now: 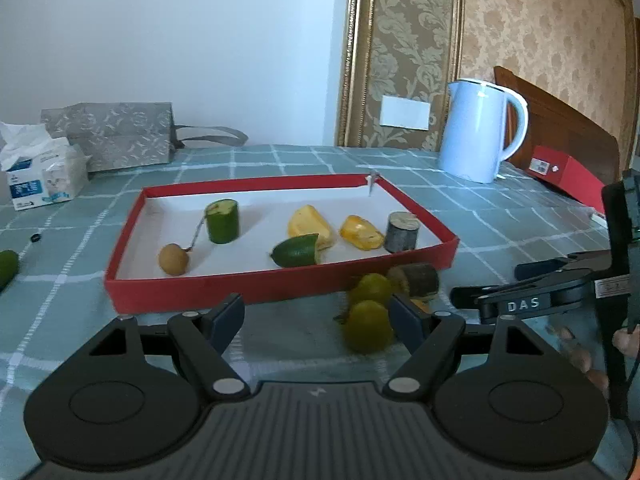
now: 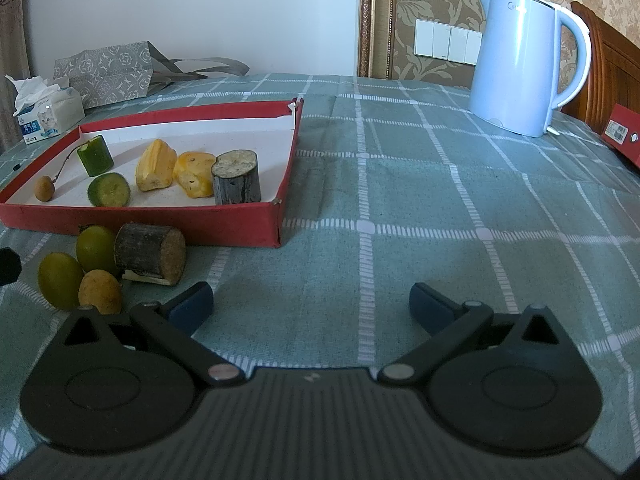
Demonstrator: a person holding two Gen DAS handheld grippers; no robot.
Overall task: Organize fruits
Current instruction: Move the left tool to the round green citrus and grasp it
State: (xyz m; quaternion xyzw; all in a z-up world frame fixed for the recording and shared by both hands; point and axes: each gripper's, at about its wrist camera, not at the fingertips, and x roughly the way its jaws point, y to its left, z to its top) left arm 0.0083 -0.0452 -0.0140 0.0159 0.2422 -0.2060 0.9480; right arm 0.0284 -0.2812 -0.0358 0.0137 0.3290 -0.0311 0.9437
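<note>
Checked teal cloth covers the worktop (image 2: pixel 400 184); landmark is the red cardboard tray (image 1: pixel 280 286). Inside it sit waxy cucumber chunks, glossy yellow pieces and a bark-skinned cylinder, already sorted. Just outside its near wall lie smooth round green fruits (image 1: pixel 368 330), unsorted. Left gripper (image 1: pixel 316 314) is spread and empty beside them, lined up for a pick. Right gripper (image 2: pixel 312 304) is spread, idle.

Matte black tongs (image 2: pixel 311 304) — round pivot housings, silver rivets, navy-blue pads (image 2: pixel 191 303) — white "DAS" lettering on one arm.
</note>
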